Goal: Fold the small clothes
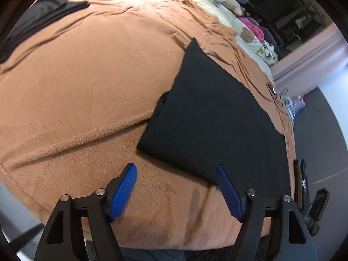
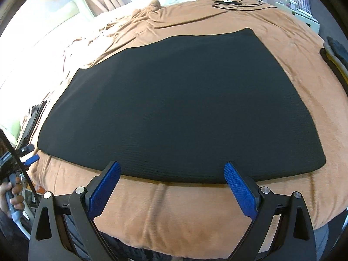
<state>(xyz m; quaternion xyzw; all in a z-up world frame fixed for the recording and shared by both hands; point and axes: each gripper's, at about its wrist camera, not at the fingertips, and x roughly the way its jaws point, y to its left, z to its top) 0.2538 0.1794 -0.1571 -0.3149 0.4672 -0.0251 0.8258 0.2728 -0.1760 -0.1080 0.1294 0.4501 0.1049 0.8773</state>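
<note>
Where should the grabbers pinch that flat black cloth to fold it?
Probably at the near edge of the black cloth, one corner each. It lies flat on the orange blanket, so that edge is the easiest bit to pinch. Both the left gripper and right gripper already come from that side, jaws open.

I'm looking at a black garment (image 2: 180, 106) in matt, finely ribbed knit cloth. It's lying on a tan blanket (image 1: 87, 91) showing a soft, short, brushed nap. My right gripper (image 2: 171, 187) is showing blue, cross-hatched plastic pads (image 2: 239, 191), matt black arms and shiny metal pins. The left gripper (image 1: 177, 188) pads are looking ridged.
</note>
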